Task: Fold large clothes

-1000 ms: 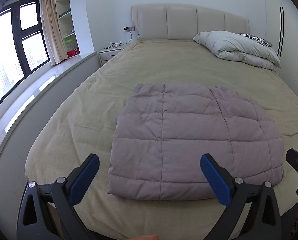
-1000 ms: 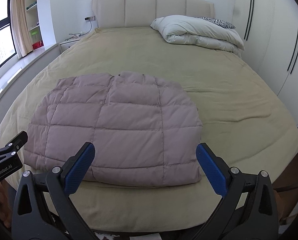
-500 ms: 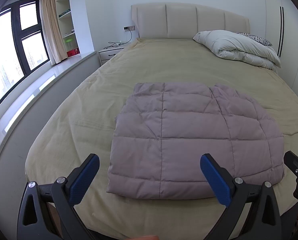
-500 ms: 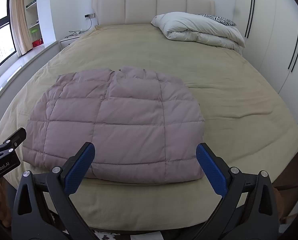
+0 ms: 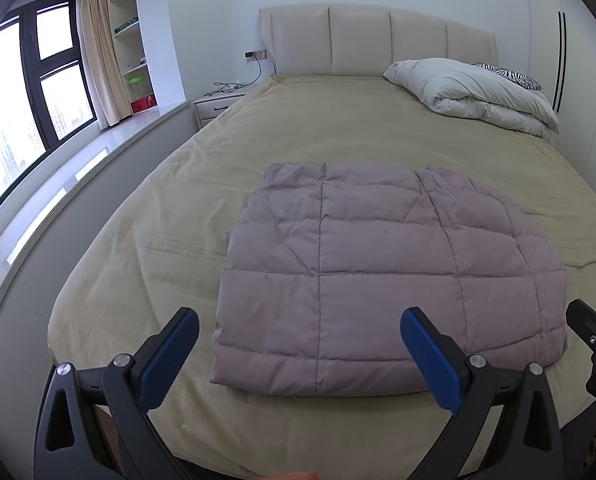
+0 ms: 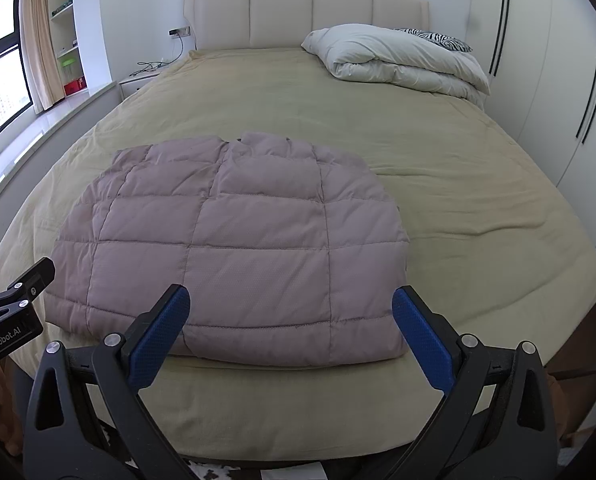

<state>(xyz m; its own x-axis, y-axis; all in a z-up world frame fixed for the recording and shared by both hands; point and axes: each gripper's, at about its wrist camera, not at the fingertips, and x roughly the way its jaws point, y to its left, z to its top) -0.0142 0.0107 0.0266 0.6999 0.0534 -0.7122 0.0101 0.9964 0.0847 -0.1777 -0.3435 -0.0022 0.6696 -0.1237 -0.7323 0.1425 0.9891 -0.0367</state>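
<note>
A mauve quilted down jacket [image 5: 382, 276] lies folded into a flat rectangle near the foot of the bed [image 5: 145, 240]; it also shows in the right wrist view [image 6: 237, 240]. My left gripper [image 5: 298, 320] is open and empty, hovering just short of the jacket's near edge. My right gripper [image 6: 289, 298] is open and empty, over the jacket's near edge. The left gripper's body [image 6: 5, 312] shows at the left edge of the right wrist view, and the right gripper's body [image 5: 594, 340] at the right edge of the left wrist view.
The bed has a beige cover [image 6: 478, 184] and a padded headboard [image 5: 374, 40]. A folded white duvet [image 5: 474, 92] and a zebra pillow [image 6: 434, 38] lie at the far right. A nightstand [image 5: 217, 106], window sill [image 5: 77, 156] and wardrobe [image 6: 558, 80] flank the bed.
Both grippers have drifted slightly forward and down toward the jacket's near edge. The jacket has not moved, and both grippers stay open.
</note>
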